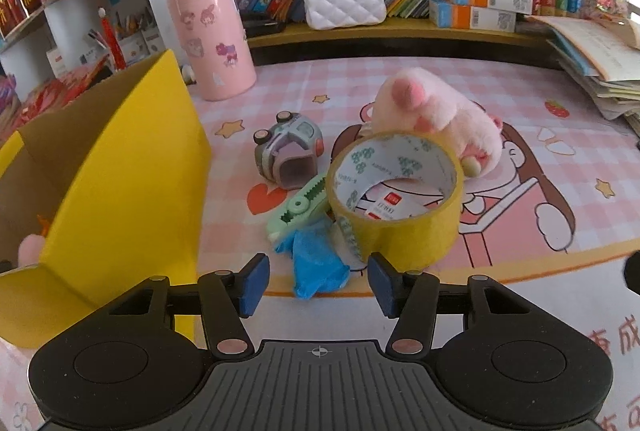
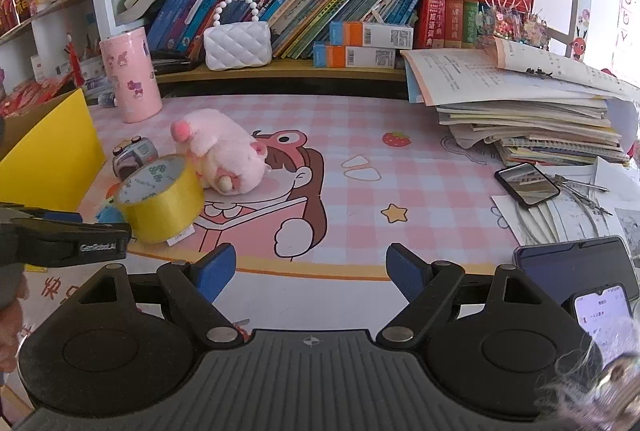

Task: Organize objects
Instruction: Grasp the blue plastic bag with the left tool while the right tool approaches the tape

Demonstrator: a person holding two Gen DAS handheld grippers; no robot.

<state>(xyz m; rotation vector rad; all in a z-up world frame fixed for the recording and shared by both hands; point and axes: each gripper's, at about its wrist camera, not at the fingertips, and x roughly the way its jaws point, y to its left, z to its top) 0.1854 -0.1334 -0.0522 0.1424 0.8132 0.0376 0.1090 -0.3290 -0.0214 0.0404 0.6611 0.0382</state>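
Your tabletop point(image 2: 400, 167) carries a pink cartoon mat. At its left edge stands the yellow cardboard box point(image 1: 120, 167), open at the top. Right of it a pink plush toy point(image 1: 444, 111) lies on the mat, leaning against the yellow tape roll point(image 1: 396, 191), which rests tilted on a green clip point(image 1: 298, 209) and a crumpled blue glove point(image 1: 316, 267). A small grey toy car point(image 1: 288, 151) sits just behind the clip. Your left tool point(image 1: 318, 283) hovers just before the roll, jaws spread wide, holding nothing. Your right tool point(image 2: 310, 271) is likewise wide open and empty, well apart from the cluster.
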